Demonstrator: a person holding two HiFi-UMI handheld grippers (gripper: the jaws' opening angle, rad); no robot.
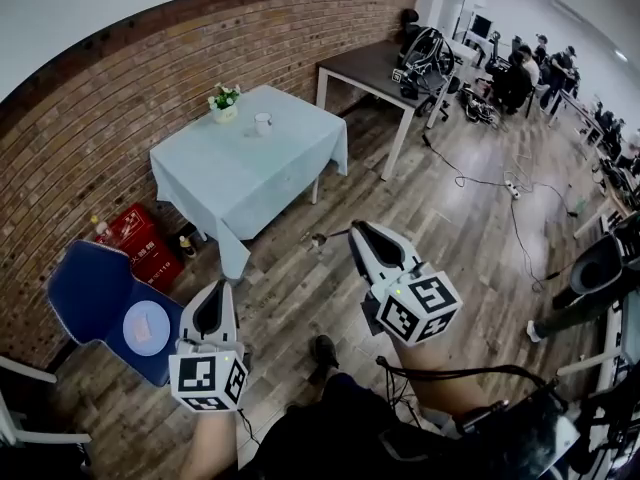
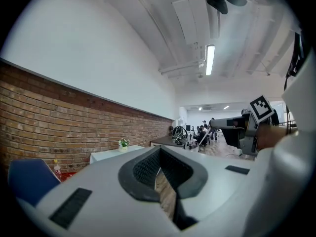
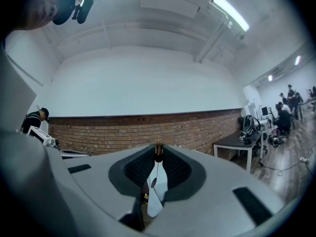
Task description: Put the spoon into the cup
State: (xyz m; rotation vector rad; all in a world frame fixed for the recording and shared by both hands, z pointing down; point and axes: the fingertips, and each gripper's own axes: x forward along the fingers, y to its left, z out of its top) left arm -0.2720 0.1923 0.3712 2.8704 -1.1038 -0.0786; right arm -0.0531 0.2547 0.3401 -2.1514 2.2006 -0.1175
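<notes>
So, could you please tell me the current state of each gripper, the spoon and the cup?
left gripper: fingers together, nothing between them.
right gripper: fingers shut on the spoon.
spoon: clamped at the right gripper's tips, not yet in the cup.
cup: upright on the table, away from both grippers, no spoon in it.

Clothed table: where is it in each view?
Head view: clothed table, upper left of centre, against the brick wall.
Left gripper view: table small, left of centre.
Right gripper view: table shows only as a cloth strip, low centre.
Shared landmark: the brick wall behind it.
</notes>
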